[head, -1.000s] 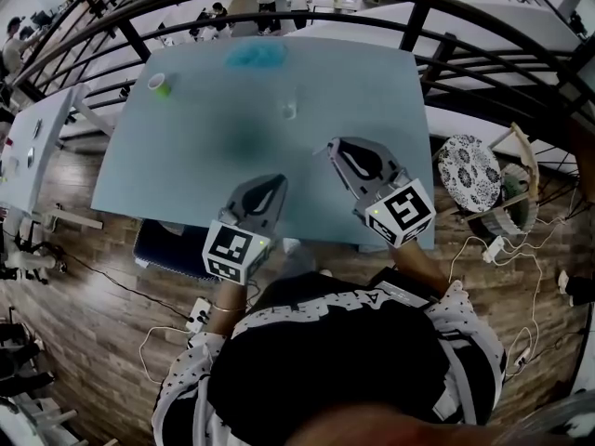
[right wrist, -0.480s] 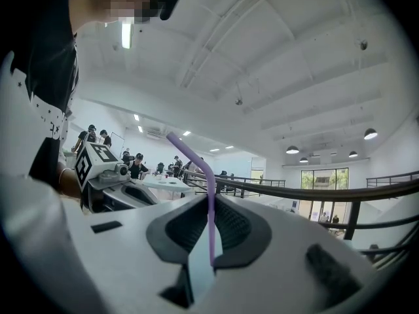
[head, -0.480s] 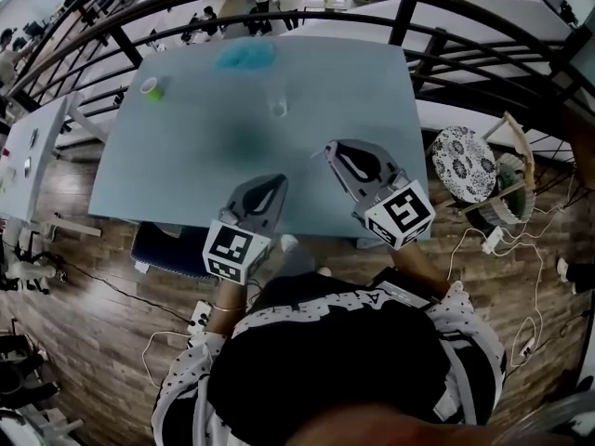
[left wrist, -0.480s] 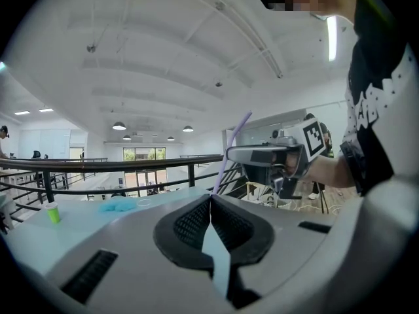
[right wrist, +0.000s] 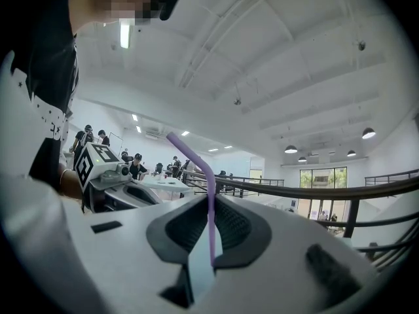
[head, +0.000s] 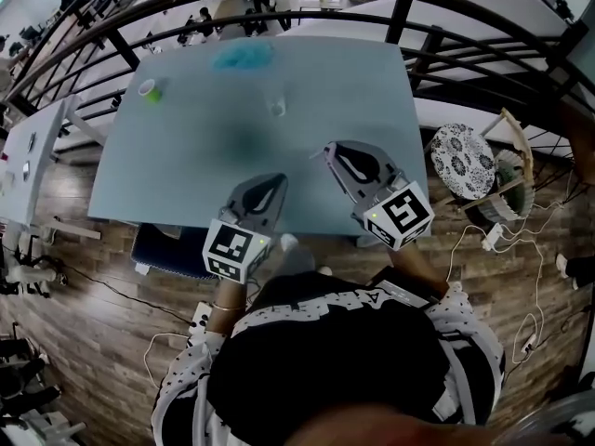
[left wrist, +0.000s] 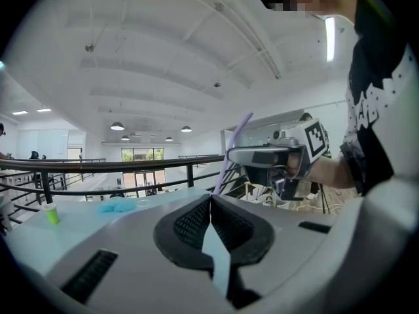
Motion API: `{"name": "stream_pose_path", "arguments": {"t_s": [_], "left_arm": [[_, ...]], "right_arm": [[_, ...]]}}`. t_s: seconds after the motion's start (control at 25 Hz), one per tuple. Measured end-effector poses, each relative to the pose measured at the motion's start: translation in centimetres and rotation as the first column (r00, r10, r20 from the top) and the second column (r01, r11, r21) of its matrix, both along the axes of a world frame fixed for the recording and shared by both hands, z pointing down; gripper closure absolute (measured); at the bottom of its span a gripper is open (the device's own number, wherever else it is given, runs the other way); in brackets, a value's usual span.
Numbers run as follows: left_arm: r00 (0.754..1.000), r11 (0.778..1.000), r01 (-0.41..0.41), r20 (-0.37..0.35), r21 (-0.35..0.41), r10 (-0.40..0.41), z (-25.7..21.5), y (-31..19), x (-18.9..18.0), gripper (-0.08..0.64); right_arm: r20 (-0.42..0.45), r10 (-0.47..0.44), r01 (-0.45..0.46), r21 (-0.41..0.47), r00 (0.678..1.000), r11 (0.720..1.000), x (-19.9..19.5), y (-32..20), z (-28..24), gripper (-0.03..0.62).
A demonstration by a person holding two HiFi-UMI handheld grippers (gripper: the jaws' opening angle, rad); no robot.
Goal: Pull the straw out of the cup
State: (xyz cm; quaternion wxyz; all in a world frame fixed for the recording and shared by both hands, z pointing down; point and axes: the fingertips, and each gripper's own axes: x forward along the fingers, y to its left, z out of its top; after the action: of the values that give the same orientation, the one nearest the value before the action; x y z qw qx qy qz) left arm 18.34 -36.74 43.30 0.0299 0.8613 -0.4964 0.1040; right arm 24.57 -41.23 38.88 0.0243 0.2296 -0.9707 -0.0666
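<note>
A clear cup (head: 276, 106) stands at the far middle of the light blue table (head: 186, 165), with no straw in it. My right gripper (head: 328, 149) hangs over the table's near right part, shut on a purple bendy straw (right wrist: 210, 208) that stands up between its jaws with the bent end tipped left. From the left gripper view the straw (left wrist: 234, 146) rises above the right gripper (left wrist: 262, 157). My left gripper (head: 277, 182) is over the near edge, shut with nothing in it (left wrist: 211, 200).
A small green cup (head: 147, 88) sits at the table's far left corner and a blue crumpled thing (head: 242, 57) at the far edge. A black railing (head: 437, 40) curves behind the table. A round patterned stool (head: 469, 163) and floor cables lie to the right.
The head view has shifted a little, so the table sits slightly further left in the frame. Both grippers keep their places, and the right one still holds the straw.
</note>
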Motion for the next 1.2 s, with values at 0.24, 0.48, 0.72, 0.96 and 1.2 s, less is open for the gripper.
{"name": "stream_pose_path", "arguments": {"t_s": [0.24,0.48,0.72,0.96,1.2], "left_arm": [[1.0,1.0,0.029,0.006,0.008,-0.029,-0.1,0.3,-1.1,0.549],[0.999,0.999,0.034,0.002,0.0,-0.034,0.2,0.6,-1.0,0.549],[0.999,0.999,0.039,0.002,0.0,-0.039,0.3,0.6,-1.1,0.549],[0.999,0.999,0.044,-0.002,-0.012,-0.044,0.6,0.9,-1.0,0.549],[0.999,0.999,0.041,-0.002,-0.011,-0.041,0.6,0.7,-1.0,0.549]], "right_arm": [[-0.001,-0.014,0.014,-0.002,1.0,1.0,-0.7,0.3,0.1,0.548],[-0.006,-0.018,0.018,0.001,1.0,1.0,-0.8,0.3,0.3,0.548],[-0.011,-0.024,0.024,0.002,1.0,1.0,-0.9,0.3,0.6,0.548],[-0.02,-0.026,0.026,-0.001,0.999,1.0,-0.7,0.4,0.7,0.549],[-0.023,-0.023,0.022,-0.008,0.999,1.0,-0.9,0.2,0.7,0.549]]}}
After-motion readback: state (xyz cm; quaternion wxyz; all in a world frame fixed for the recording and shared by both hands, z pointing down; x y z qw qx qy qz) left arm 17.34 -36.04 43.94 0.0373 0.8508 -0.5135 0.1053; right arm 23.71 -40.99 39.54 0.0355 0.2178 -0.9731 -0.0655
